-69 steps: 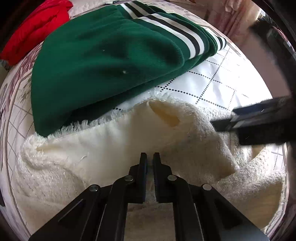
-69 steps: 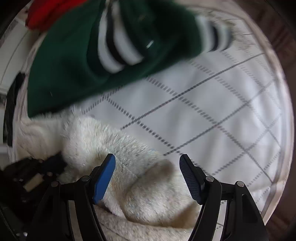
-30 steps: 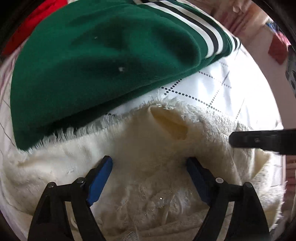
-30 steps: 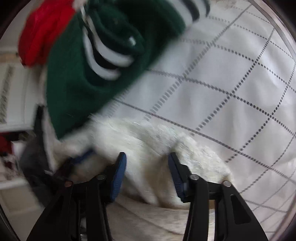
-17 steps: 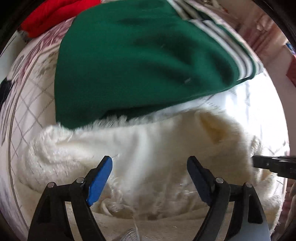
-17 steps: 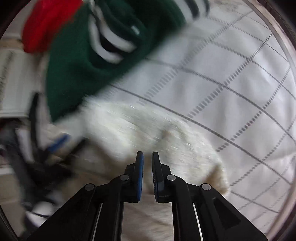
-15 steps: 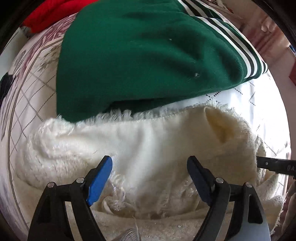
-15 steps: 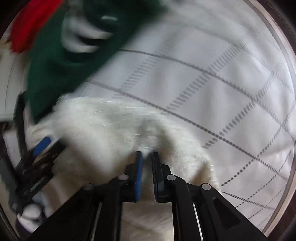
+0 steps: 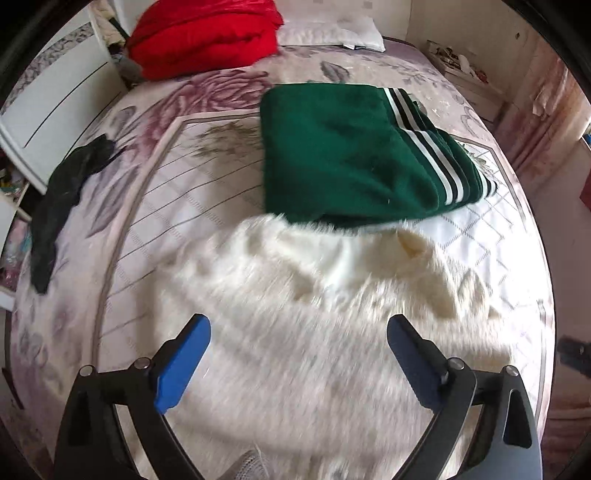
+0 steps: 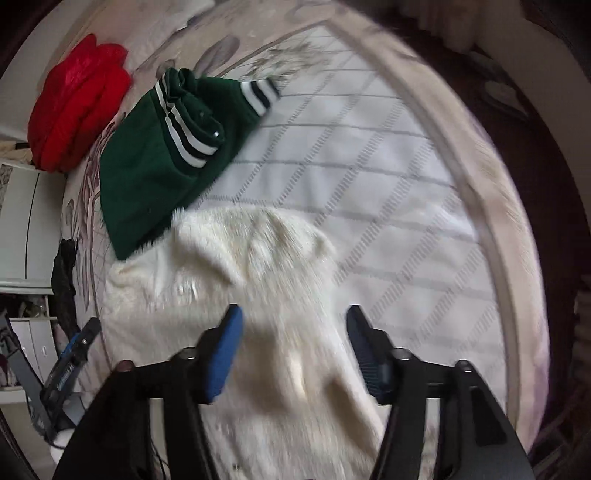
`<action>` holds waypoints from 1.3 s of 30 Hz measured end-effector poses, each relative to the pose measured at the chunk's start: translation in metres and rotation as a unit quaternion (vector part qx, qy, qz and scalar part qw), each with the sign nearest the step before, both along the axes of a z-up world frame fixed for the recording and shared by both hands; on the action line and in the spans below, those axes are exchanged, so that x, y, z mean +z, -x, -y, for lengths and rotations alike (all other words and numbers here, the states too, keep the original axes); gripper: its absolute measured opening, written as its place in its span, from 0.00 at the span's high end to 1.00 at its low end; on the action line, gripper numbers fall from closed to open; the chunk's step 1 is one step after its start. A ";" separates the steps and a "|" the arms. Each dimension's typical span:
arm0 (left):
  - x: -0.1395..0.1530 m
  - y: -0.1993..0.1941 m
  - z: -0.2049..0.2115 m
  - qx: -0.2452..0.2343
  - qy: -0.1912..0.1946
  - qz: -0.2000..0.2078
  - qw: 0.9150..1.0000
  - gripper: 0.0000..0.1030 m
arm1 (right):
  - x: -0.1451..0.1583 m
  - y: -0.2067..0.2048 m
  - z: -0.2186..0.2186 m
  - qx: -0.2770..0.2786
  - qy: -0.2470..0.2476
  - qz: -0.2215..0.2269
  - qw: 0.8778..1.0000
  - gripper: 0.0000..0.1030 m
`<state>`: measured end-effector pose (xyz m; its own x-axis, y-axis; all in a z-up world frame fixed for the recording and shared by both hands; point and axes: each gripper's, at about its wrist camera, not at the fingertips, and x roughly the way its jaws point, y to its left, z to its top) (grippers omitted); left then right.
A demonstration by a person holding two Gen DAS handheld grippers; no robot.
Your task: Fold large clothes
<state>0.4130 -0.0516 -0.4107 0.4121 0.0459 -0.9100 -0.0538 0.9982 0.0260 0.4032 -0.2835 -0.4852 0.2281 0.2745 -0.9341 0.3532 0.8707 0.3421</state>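
A fluffy cream-white garment (image 9: pixel 314 314) (image 10: pixel 255 280) lies in a folded heap on the bed, its far edge touching a folded dark green garment with white and black stripes (image 9: pixel 351 155) (image 10: pixel 166 147). My left gripper (image 9: pixel 295 365) hangs above the cream garment, its jaws opening wide, nothing between the blue pads (image 9: pixel 181 365). My right gripper (image 10: pixel 291 347) is also above the cream garment, its jaws opening, and no cloth is pinched between them. The left gripper shows at the lower left of the right wrist view as a dark tool with a blue pad (image 10: pixel 70 362).
The bed (image 9: pixel 155 177) has a floral cover with a white quilted panel (image 10: pixel 369 177). A red bundle (image 9: pixel 207 33) (image 10: pixel 74 103) and a white pillow (image 9: pixel 328 33) lie at the head. A black garment (image 9: pixel 66 192) hangs at the left edge, beside white furniture (image 9: pixel 44 110).
Both grippers rose well above the cream garment. The right gripper, shut half a second ago, has opened; the left opened wider. The cream garment now lies flatter, more of the bed in view.
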 end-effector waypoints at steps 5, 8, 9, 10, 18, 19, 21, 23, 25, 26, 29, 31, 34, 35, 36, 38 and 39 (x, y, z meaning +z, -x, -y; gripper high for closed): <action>-0.026 0.060 0.017 -0.001 -0.008 -0.049 0.999 0.05 | -0.021 0.083 -0.012 0.006 -0.002 -0.093 0.996 0.39; -0.053 0.097 0.023 0.002 -0.030 -0.079 0.996 0.05 | -0.064 0.129 -0.018 0.023 -0.007 -0.157 0.987 0.39; -0.064 0.111 0.026 0.005 -0.036 -0.091 0.995 0.05 | -0.081 0.138 -0.016 0.027 -0.011 -0.168 0.985 0.39; -0.074 0.122 0.029 0.010 -0.044 -0.102 0.994 0.05 | -0.098 0.146 -0.016 0.030 -0.017 -0.177 0.984 0.47; -0.127 0.195 0.090 0.043 -0.089 -0.158 0.982 0.05 | -0.150 0.169 0.001 0.080 -0.058 -0.191 0.976 0.81; -0.126 0.205 0.103 0.051 -0.098 -0.163 0.980 0.05 | -0.144 0.169 0.008 0.091 -0.071 -0.189 0.975 0.69; -0.121 0.219 0.128 0.059 -0.120 -0.167 0.977 0.05 | -0.131 0.170 0.024 0.110 -0.078 -0.181 0.974 0.45; -0.113 0.232 0.156 0.066 -0.142 -0.165 0.974 0.05 | -0.116 0.173 0.043 0.134 -0.082 -0.166 0.974 0.40; -0.102 0.243 0.189 0.068 -0.167 -0.163 0.970 0.05 | -0.109 0.174 0.062 0.157 -0.089 -0.162 0.970 0.40; -0.097 0.250 0.213 0.067 -0.187 -0.157 0.967 0.05 | -0.106 0.176 0.074 0.166 -0.094 -0.161 0.968 0.40; -0.096 0.261 0.266 0.049 -0.235 -0.149 0.959 0.05 | -0.103 0.182 0.117 0.174 -0.096 -0.164 0.966 0.36; -0.106 0.271 0.313 0.028 -0.267 -0.146 0.952 0.05 | -0.105 0.185 0.144 0.170 -0.095 -0.166 0.967 0.36; -0.128 0.278 0.360 0.003 -0.295 -0.151 0.944 0.05 | -0.116 0.177 0.187 0.157 -0.079 -0.170 0.970 0.36; -0.134 0.279 0.372 -0.001 -0.302 -0.151 0.941 0.05 | -0.119 0.176 0.201 0.147 -0.075 -0.171 0.971 0.36; -0.144 0.279 0.385 -0.003 -0.308 -0.150 0.939 0.05 | -0.122 0.174 0.211 0.141 -0.072 -0.175 0.972 0.36; -0.162 0.279 0.403 -0.007 -0.330 -0.155 0.931 0.05 | -0.124 0.169 0.232 0.132 -0.061 -0.176 0.974 0.36; -0.175 0.276 0.407 -0.006 -0.350 -0.156 0.924 0.05 | -0.125 0.166 0.238 0.132 -0.058 -0.175 0.974 0.36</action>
